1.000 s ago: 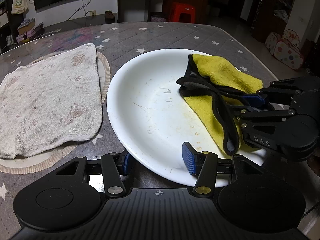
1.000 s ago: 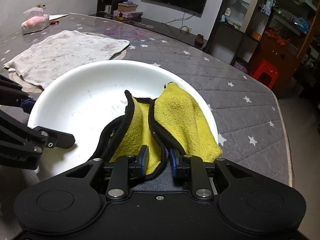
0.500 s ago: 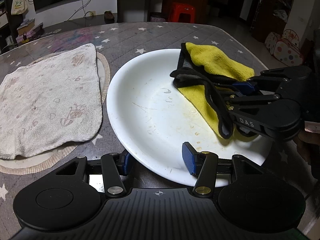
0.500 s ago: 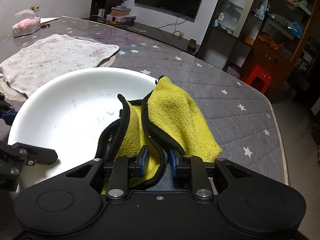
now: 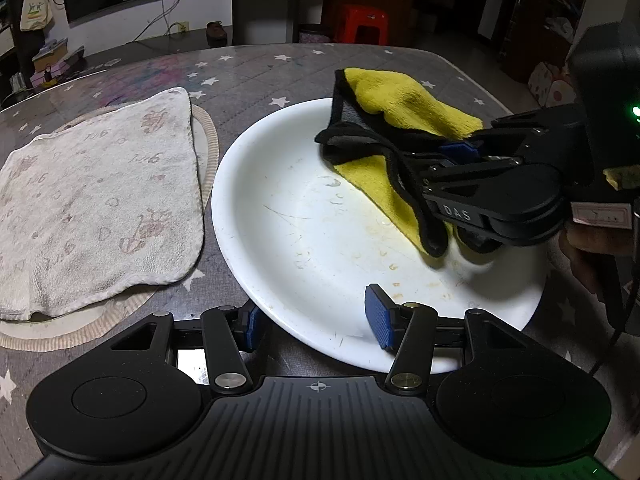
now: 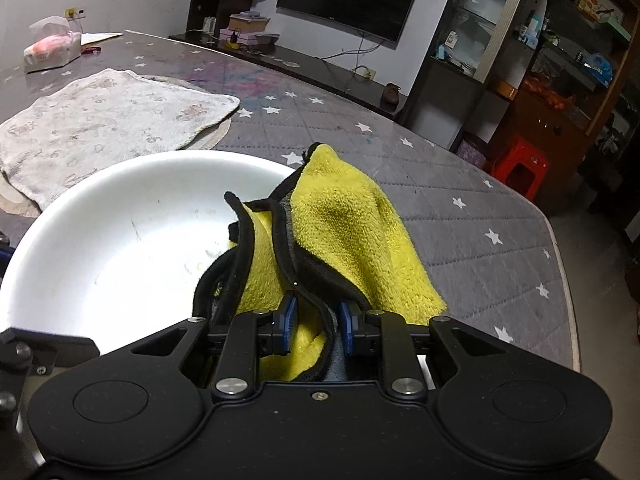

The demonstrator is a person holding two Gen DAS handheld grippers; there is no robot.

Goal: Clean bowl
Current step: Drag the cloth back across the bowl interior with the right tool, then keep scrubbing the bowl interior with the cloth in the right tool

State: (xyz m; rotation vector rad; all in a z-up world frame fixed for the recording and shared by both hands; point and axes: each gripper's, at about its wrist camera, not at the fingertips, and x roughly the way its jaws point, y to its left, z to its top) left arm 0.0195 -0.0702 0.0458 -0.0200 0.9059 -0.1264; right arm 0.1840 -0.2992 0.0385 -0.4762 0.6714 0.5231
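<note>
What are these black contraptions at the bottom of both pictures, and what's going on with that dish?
They are hand-held grippers, one per hand, each carrying a camera that looks along its fingers. One picture looks from the left gripper, whose jaws stand open around the near rim of the white bowl. The other looks from the right gripper, shut on a yellow cloth draped over the bowl's far side. Beside the bowl, a pale towel lies on the star-patterned table.
</note>
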